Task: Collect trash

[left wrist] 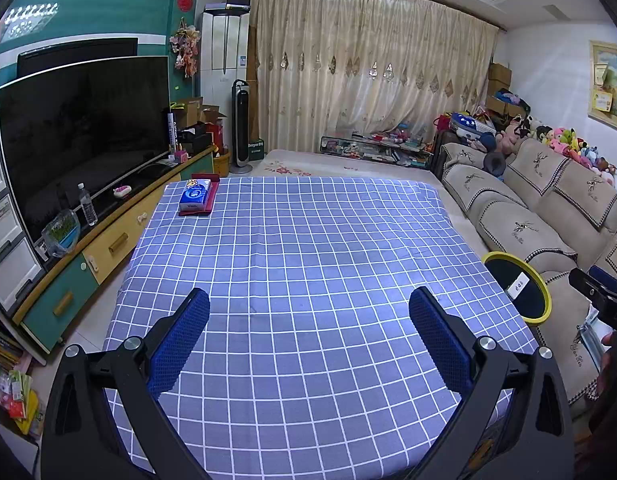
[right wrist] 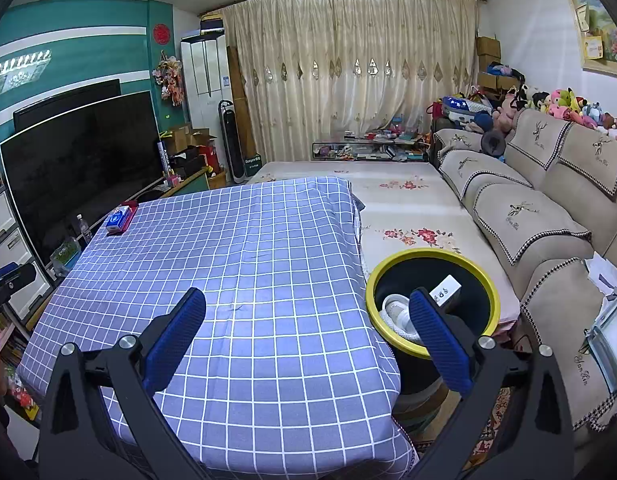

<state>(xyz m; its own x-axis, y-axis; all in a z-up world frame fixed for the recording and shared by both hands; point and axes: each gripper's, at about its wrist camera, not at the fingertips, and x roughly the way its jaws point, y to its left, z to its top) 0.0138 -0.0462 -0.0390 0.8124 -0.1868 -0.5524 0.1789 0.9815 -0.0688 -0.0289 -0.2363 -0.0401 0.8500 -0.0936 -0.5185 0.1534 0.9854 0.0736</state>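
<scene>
A black bin with a yellow rim stands at the table's right edge; it also shows in the left wrist view. Inside lie a white box and a white cup-like item. My right gripper is open and empty, above the table's near right part, its right finger in front of the bin. My left gripper is open and empty above the near middle of the blue checked tablecloth. A blue tissue pack on a red tray sits at the far left corner.
A TV on a low cabinet runs along the left, with a water bottle. A beige sofa lines the right, with papers on it. A floral mat lies beyond the table.
</scene>
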